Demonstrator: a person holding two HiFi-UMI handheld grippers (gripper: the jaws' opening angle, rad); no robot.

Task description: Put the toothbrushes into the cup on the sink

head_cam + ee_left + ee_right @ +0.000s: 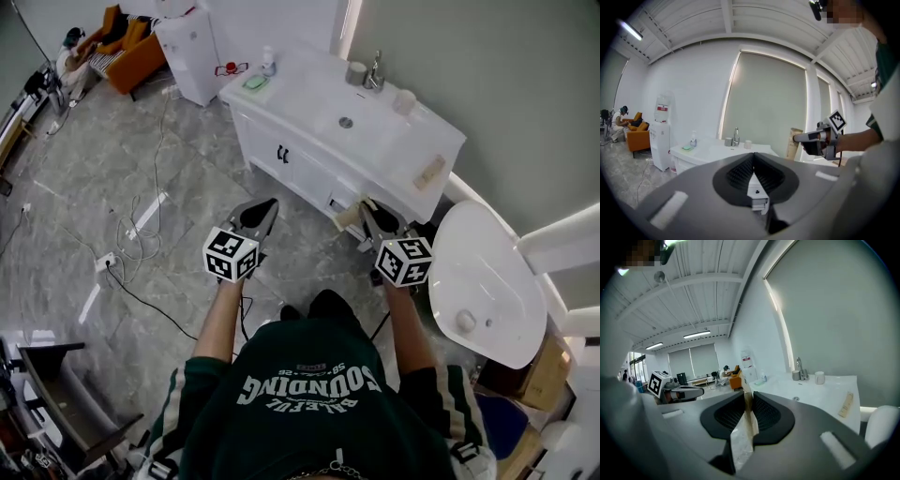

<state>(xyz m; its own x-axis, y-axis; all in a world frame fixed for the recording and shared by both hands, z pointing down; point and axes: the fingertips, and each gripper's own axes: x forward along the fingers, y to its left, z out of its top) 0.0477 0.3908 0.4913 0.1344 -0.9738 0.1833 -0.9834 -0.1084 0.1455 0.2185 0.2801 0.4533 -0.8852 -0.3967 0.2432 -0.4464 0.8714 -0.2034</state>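
Note:
My right gripper point(747, 397) is shut on a beige paper-wrapped toothbrush point(744, 434), which sticks out sideways from the jaws in the head view as the toothbrush point(348, 217). My left gripper point(753, 158) is shut with nothing between its jaws. Both the left gripper point(264, 208) and the right gripper point(367, 210) hang in the air just short of the white sink counter point(309, 112). A second wrapped toothbrush point(429, 172) lies on the counter's right end. By the faucet point(375, 71) stand a grey cup point(356, 73) and a white cup point(404, 101).
A soap bottle point(269, 61) and a green soap dish point(255, 82) sit at the counter's left end. A water dispenser point(187, 52) stands beyond it. A white toilet point(483, 281) is close on my right. Cables point(141, 230) trail over the floor on the left.

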